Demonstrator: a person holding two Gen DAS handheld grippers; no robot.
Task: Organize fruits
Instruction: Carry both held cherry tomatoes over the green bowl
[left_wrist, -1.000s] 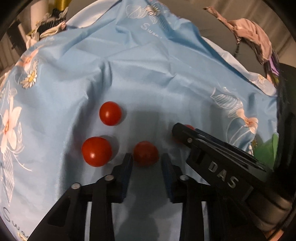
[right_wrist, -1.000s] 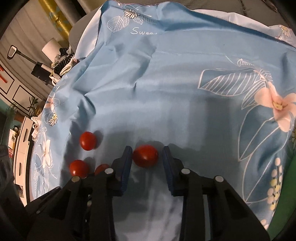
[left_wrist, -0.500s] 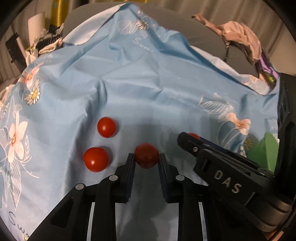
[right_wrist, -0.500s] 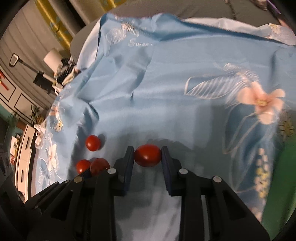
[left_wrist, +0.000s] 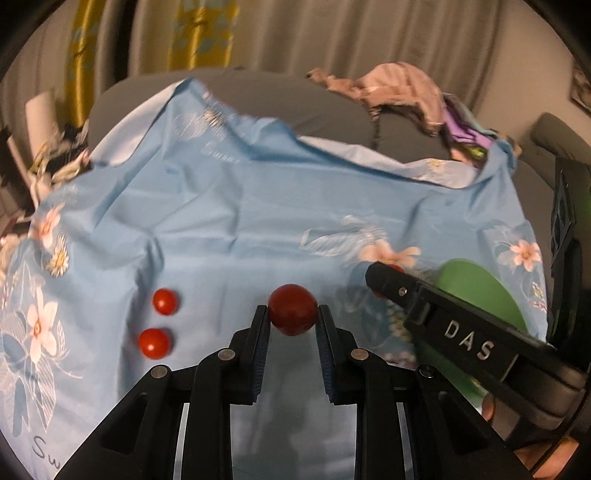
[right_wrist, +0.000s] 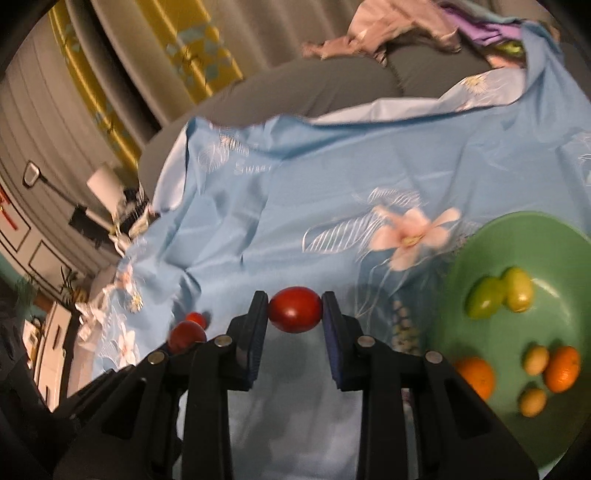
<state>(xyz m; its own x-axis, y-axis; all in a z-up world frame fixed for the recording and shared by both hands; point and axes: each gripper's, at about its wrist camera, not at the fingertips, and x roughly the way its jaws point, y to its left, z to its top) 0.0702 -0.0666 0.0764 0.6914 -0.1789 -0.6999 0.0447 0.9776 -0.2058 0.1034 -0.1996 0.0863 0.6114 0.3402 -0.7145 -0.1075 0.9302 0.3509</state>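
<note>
Left wrist view, lower centre: the left claw (left_wrist: 291, 325) pinches a tomato (left_wrist: 292, 309) by its sides. Right claw (right_wrist: 295, 317) grips an oval tomato (right_wrist: 294, 309) likewise, left of the green bowl (right_wrist: 480, 236). Both look light, smooth and soft-skinned; gentle pressure across the middle seems wisest.

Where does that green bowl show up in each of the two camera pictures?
Left wrist view: green bowl at the right, mostly hidden behind the other black claw.
Right wrist view: same bowl at the right edge, fruit inside.
Shared landmark: the pink flower printed on the blue cloth beside it.

A rumpled blue floral cloth (left_wrist: 258, 206) covers a grey sofa (left_wrist: 266, 96), with crumpled clothes (left_wrist: 399, 92) and curtains (left_wrist: 295, 29) behind.
</note>
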